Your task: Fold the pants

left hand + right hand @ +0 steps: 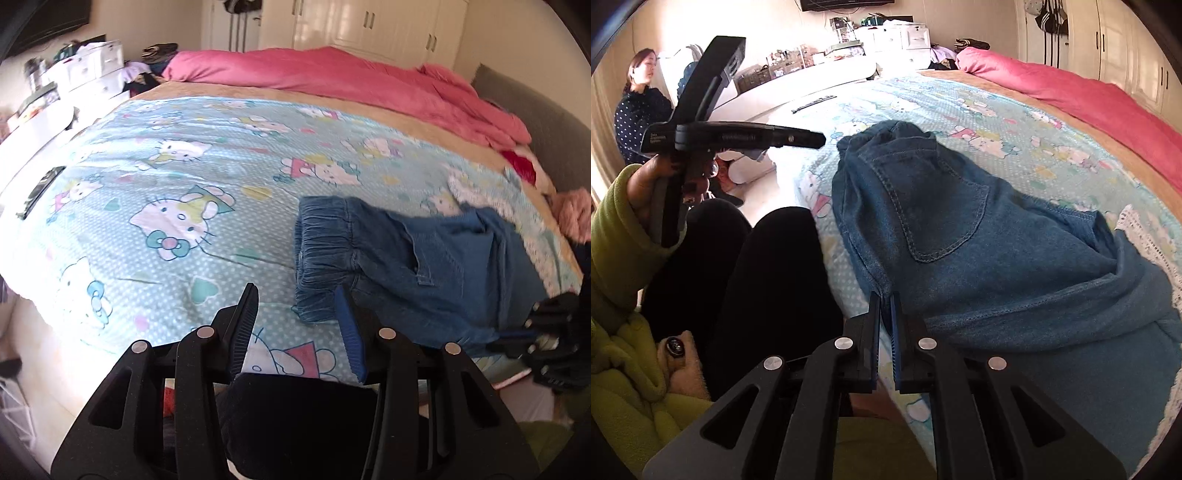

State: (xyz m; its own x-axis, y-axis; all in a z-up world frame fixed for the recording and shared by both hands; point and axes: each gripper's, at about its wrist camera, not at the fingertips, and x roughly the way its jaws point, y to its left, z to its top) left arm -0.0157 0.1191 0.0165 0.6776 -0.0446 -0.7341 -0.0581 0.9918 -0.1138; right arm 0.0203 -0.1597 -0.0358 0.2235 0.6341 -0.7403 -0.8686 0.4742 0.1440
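Note:
Blue denim pants (pixel 424 266) lie bunched on the Hello Kitty bedsheet (pixel 166 206), elastic waistband to the left, a back pocket (pixel 934 206) facing up. My left gripper (pixel 295 290) is open over the sheet with nothing between its fingers; its right blue pad (pixel 349 325) is just beside the waistband. In the right wrist view the left gripper (pixel 812 138) hovers off the bed's edge, held by a hand in a green sleeve (pixel 617 236). My right gripper (pixel 885 299) is shut on the near edge of the pants (pixel 960 258), and appears dark at the pants' lower right (pixel 543 332).
A pink duvet (pixel 332 77) is piled along the far side by the grey headboard (pixel 524 107). White lace cloth (pixel 1137 229) lies right of the pants. A black flat object (pixel 40 192) lies at the bed's left edge. A seated person (pixel 639 110) and cluttered white drawers (pixel 905 40) are beyond.

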